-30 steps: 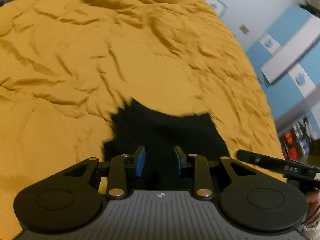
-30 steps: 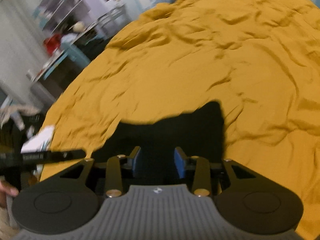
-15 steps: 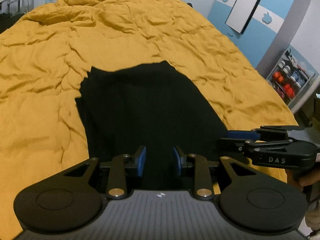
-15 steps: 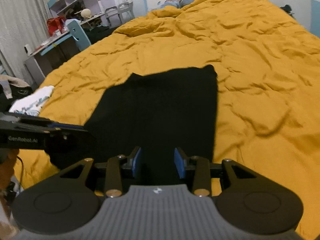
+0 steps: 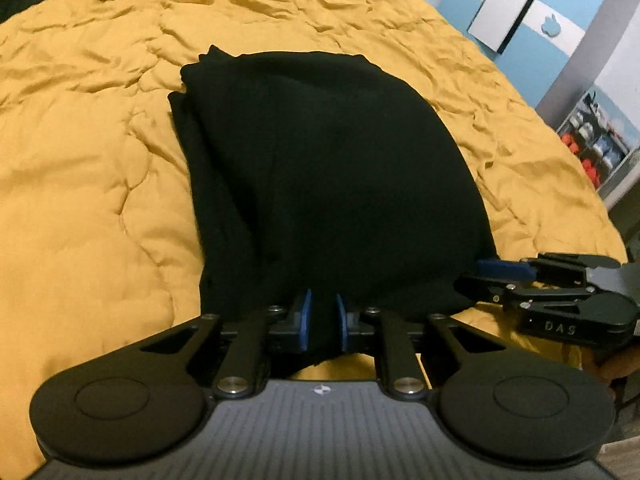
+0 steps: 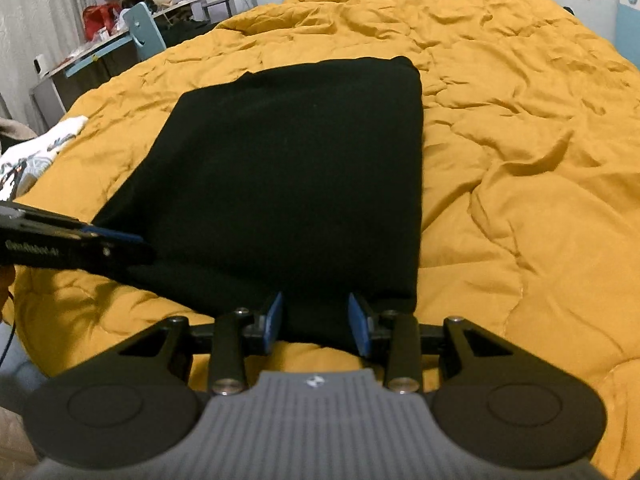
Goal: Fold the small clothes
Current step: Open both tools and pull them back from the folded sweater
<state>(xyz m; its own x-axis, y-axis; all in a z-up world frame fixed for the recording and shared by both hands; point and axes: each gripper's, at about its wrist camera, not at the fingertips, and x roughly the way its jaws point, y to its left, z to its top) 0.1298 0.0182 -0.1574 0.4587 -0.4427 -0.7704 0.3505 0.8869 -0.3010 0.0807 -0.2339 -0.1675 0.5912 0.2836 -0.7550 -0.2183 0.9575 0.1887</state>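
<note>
One bed, its mustard quilt (image 6: 520,168) a broad soft surface for folding. On it lies one black garment (image 6: 288,168), spread flat with its near edge at the bed's front — seemingly so both corners can be taken. Two tongs: the left tongs (image 5: 322,322) have just been closing and pinch that edge; the right tongs (image 6: 316,326) stand part-open, cloth between them, not visibly pressed.

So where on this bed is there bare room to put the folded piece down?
Bare yellow quilt lies right of the black garment and beyond its far edge. The near edge is crowded: left gripper and right gripper both sit there.
</note>
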